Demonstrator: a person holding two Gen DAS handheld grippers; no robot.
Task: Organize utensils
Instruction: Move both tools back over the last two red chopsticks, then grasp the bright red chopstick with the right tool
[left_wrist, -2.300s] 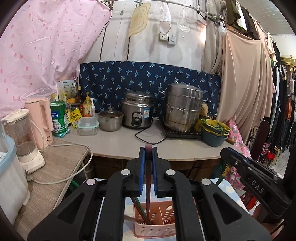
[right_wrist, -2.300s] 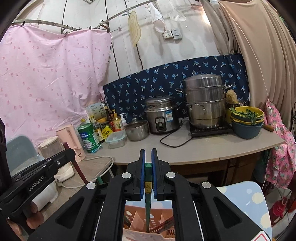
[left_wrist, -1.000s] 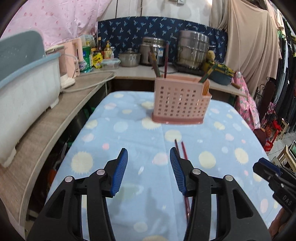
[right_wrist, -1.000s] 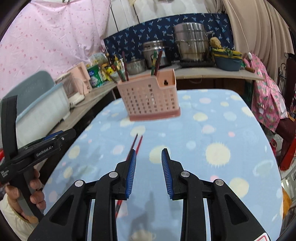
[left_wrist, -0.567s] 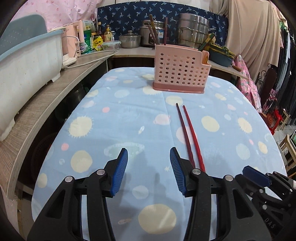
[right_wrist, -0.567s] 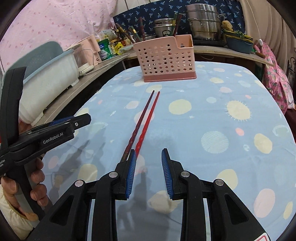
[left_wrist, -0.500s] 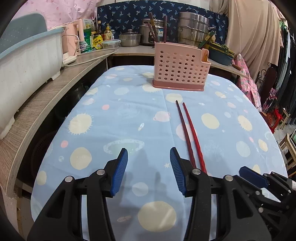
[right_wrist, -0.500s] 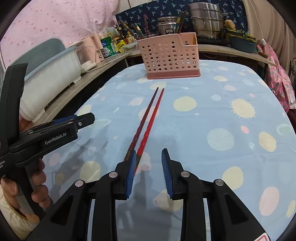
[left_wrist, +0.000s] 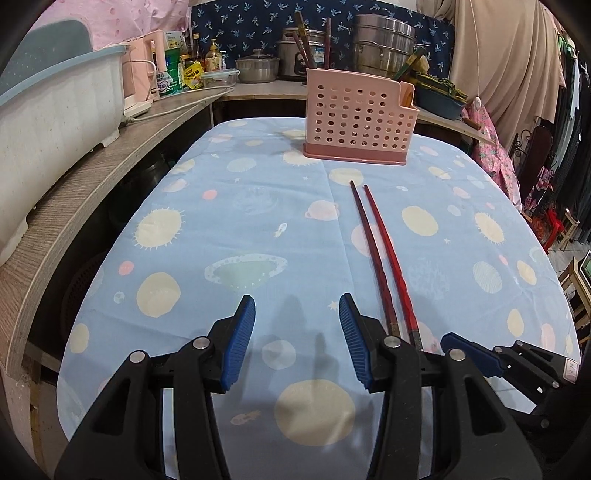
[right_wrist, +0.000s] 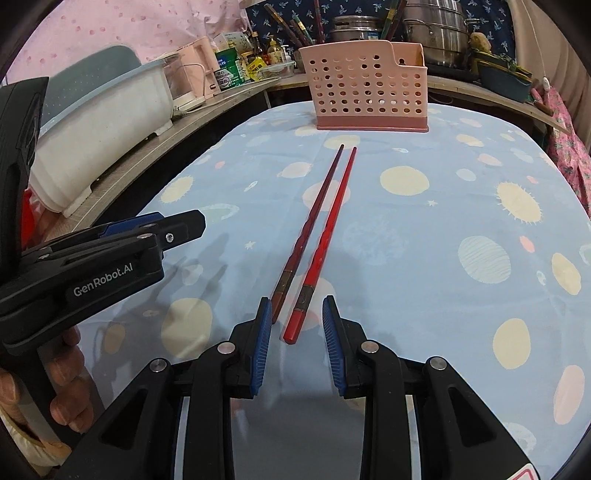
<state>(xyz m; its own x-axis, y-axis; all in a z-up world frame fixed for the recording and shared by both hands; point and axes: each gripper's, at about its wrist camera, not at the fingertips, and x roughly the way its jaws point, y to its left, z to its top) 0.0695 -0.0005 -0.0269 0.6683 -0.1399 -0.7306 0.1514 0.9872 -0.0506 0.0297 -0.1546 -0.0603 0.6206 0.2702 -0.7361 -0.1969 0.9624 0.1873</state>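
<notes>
Two chopsticks are lying side by side on the table (left_wrist: 236, 236), roughly along its middle line: a dark red chopstick (right_wrist: 311, 218) on the left and a bright red chopstick (right_wrist: 330, 223) on the right, thin tips pointing toward the far edge and thick ends toward the near edge. The pair is sitting close together but not quite touching along most of the length.

The right gripper (right_wrist: 295, 334) is hovering low over the near end of the table with its jaws spread apart and gripping nothing. The thick end of the bright red chopstick is lying right in the gap between the blue pads (right_wrist: 261, 345), and the dark red one's thick end is disappearing just behind the left pad, so I can't tell whether the pad is touching it.

The left gripper (left_wrist: 297, 334) is also sitting wide open and empty-handed, just to the left of the chopsticks. From its camera both thick ends are running behind its right finger (left_wrist: 354, 341), outside the gap.

At the far edge of the table, the pink utensil basket (right_wrist: 367, 86) is standing upright with several chopsticks (right_wrist: 286, 26) already poking out of the top, well apart from both grippers.
</notes>
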